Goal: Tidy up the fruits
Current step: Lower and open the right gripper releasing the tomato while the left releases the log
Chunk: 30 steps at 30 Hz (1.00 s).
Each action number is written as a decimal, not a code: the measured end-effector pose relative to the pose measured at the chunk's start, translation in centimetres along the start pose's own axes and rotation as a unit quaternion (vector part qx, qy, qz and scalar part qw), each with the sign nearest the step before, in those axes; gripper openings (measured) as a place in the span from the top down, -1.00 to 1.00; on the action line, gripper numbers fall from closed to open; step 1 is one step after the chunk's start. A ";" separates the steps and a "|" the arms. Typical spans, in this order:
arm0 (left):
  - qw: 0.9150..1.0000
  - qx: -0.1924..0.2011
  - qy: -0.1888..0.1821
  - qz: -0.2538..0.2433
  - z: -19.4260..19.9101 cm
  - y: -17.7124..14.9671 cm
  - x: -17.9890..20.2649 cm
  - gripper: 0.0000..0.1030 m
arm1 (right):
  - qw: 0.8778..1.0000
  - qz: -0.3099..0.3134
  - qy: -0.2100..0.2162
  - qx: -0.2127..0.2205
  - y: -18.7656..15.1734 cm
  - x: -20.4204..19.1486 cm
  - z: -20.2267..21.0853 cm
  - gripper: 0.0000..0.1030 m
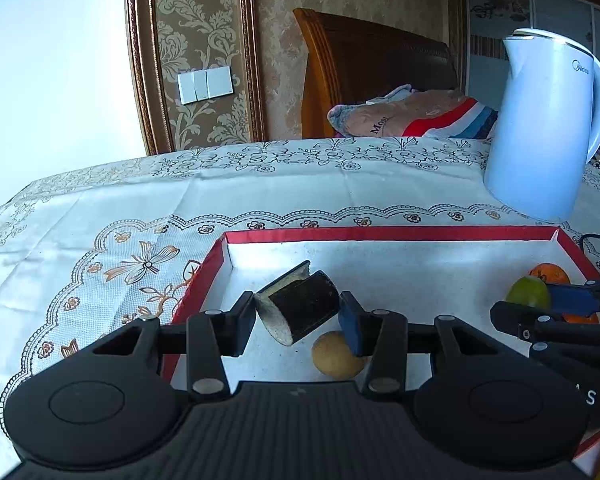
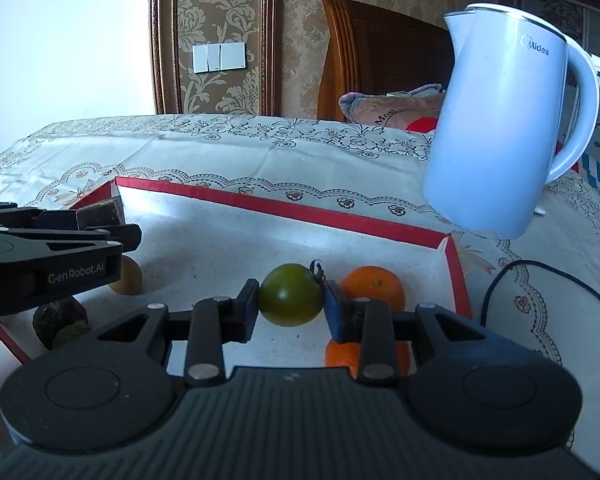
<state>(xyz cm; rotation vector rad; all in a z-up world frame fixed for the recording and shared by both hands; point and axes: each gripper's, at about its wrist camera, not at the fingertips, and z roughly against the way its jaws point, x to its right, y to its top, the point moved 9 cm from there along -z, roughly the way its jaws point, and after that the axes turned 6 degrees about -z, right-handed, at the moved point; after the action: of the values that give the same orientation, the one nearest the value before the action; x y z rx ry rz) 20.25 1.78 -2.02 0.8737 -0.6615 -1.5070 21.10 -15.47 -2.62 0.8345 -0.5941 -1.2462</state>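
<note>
A red rim (image 2: 340,216) is seen round the box, whose floor is white. A dark green tomato (image 2: 291,300), two orange tangerines (image 2: 374,286), a tan round fruit (image 1: 336,356) and a dark-skinned, pale-fleshed cut piece (image 1: 304,308) are shown. A pale blue tint is carried by the kettle (image 2: 496,136). The tablecloth (image 1: 100,216) is white, patterned with brown and orange flowers. Gold damask wallpaper (image 1: 196,40) is seen behind. Blue pads (image 2: 336,312) are borne by the black hand-held gripper.

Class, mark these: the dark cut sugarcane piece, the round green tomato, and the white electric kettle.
dark cut sugarcane piece (image 1: 306,304): left wrist view, dark rind.
round green tomato (image 2: 290,300): right wrist view, front skin.
white electric kettle (image 2: 496,128): right wrist view, body wall.
</note>
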 end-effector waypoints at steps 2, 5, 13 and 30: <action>1.000 -0.005 0.001 0.002 -0.3 -0.1 -0.1 0.13 | 1.000 0.001 0.000 -0.003 -0.1 -0.1 -0.1 0.37; 1.000 -0.005 -0.002 0.002 -0.4 -0.2 -0.1 0.13 | 1.000 0.003 0.001 -0.003 -0.1 -0.2 -0.1 0.37; 1.000 -0.004 0.001 0.006 -0.4 -0.2 -0.2 0.10 | 1.000 0.003 0.001 0.006 0.1 -0.2 0.2 0.09; 1.000 0.002 0.001 0.001 -0.3 -0.3 0.0 -0.25 | 1.000 -0.008 0.001 0.030 0.4 0.1 1.0 -0.35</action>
<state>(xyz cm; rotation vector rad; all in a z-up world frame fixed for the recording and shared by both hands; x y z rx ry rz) 20.34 1.83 -2.41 0.8767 -0.6640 -1.5045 20.54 -15.76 -1.71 0.8920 -0.6276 -1.2461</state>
